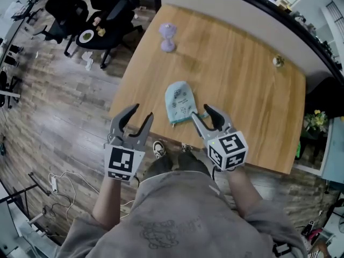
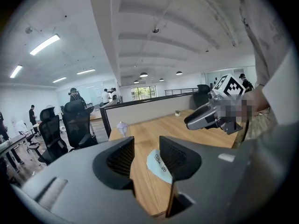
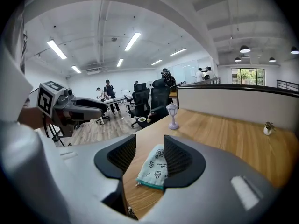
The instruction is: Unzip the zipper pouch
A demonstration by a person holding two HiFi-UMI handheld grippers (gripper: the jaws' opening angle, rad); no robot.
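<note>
A light blue printed zipper pouch (image 1: 180, 102) lies flat on the wooden table (image 1: 242, 90), close to its front edge, with its dark teal zipper edge toward me. My right gripper (image 1: 200, 112) is open, its tips just right of the pouch's near end and empty. My left gripper (image 1: 142, 113) is open at the table's front-left edge, left of the pouch, holding nothing. In the right gripper view the pouch (image 3: 153, 168) shows between the open jaws. The left gripper view has the pouch (image 2: 156, 164) partly hidden behind one jaw, with the right gripper (image 2: 205, 118) beyond it.
A small lilac lantern ornament (image 1: 167, 37) stands at the table's far left. A small round object (image 1: 278, 61) sits near the far right edge. Black office chairs (image 1: 102, 15) stand on the wooden floor beyond the left corner. A low wall borders the table's far side.
</note>
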